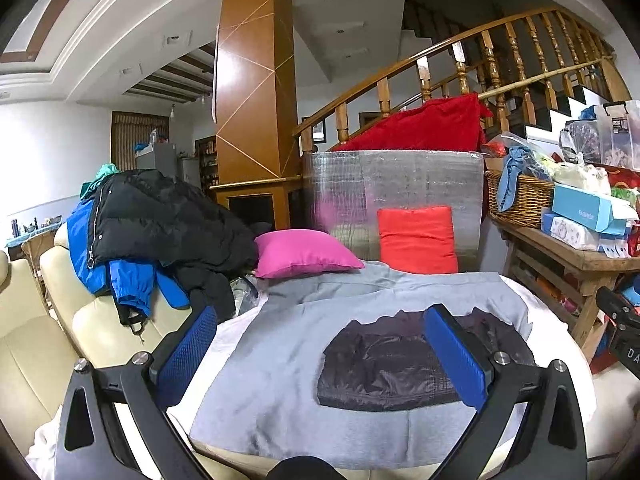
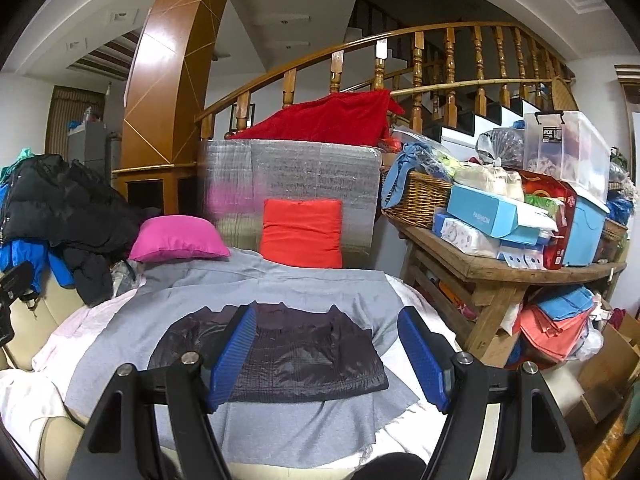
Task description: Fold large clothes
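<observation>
My left fingers point(image 1: 326, 354) and right fingers point(image 2: 330, 356) hang apart, empty, above the folded dark jacket point(image 2: 280, 360) on the grey cloth point(image 2: 280, 288).

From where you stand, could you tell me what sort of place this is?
Most likely a lived-in home's living room: a cream sofa piled with jackets, a wooden staircase behind, and a cluttered wooden table.

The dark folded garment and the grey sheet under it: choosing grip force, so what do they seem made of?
Dark folded garment: probably thin nylon-like shell, slight sheen, fine crinkles. Grey sheet: likely matte knit or felt-like cloth, frayed edge.
</observation>
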The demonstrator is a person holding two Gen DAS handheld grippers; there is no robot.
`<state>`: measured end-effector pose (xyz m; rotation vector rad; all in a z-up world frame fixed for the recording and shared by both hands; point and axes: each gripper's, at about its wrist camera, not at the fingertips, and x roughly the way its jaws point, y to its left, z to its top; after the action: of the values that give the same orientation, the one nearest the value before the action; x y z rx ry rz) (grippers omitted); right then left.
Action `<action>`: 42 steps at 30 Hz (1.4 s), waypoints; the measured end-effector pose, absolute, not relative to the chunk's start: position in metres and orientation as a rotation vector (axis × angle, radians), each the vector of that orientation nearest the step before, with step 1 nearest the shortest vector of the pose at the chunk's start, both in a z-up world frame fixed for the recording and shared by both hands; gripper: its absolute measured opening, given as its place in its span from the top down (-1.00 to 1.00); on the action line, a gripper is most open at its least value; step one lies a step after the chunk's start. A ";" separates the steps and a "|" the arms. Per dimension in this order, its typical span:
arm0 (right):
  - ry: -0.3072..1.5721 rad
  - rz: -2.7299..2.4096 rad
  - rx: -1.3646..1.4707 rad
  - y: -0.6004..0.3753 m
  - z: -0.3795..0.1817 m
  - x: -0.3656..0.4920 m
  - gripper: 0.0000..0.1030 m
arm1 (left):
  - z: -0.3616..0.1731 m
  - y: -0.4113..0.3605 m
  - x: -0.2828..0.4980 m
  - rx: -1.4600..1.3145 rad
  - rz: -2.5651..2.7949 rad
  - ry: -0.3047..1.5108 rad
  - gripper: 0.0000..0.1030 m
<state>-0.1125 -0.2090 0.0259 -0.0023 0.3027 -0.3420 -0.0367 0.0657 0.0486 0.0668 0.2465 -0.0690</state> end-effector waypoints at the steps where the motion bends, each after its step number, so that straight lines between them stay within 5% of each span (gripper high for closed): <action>1: 0.301 -0.344 -0.003 -0.207 0.026 -0.114 -0.49 | 0.049 0.065 -0.037 0.068 -0.071 0.246 -1.00; 42: 0.323 -0.363 -0.047 -0.212 0.024 -0.109 -0.49 | 0.043 0.052 -0.035 0.071 -0.115 0.280 -1.00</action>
<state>-0.1094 -0.2123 0.0237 -0.0474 0.3226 -0.3633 -0.0352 0.0524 0.0426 0.0713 0.2800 -0.1153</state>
